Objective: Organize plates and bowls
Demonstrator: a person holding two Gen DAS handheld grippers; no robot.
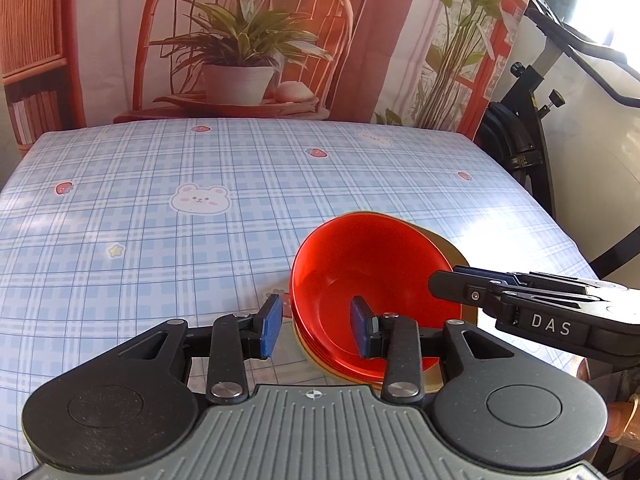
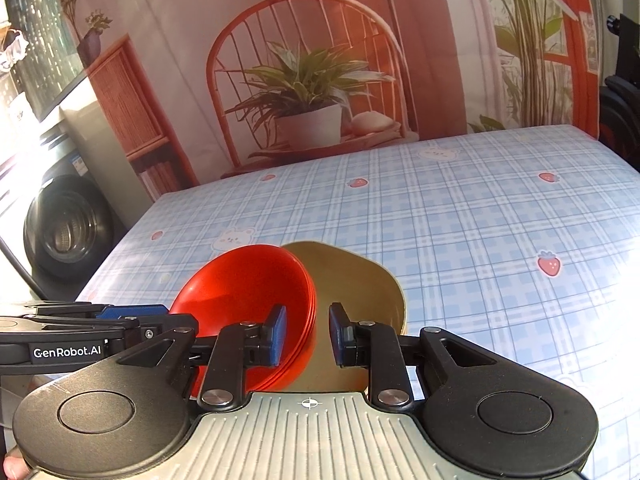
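A red bowl [image 1: 372, 276] sits tilted in a tan bowl or plate [image 1: 452, 250] near the table's front edge. My left gripper [image 1: 316, 326] is open and straddles the red bowl's left rim, one pad [image 1: 362, 326] inside the bowl and one outside. In the right wrist view the red bowl [image 2: 244, 284] leans against the tan dish [image 2: 352, 280]. My right gripper [image 2: 308, 334] is open and straddles the red bowl's right rim, between the two dishes. Each gripper shows in the other's view: the right one [image 1: 452, 280] and the left one [image 2: 160, 316].
The table wears a blue plaid cloth [image 1: 200, 208] with bears and strawberries. A printed backdrop [image 1: 240, 40] of a chair and plants hangs behind. Black exercise equipment [image 1: 532, 120] stands at the right; a washing machine [image 2: 64, 232] stands at the left.
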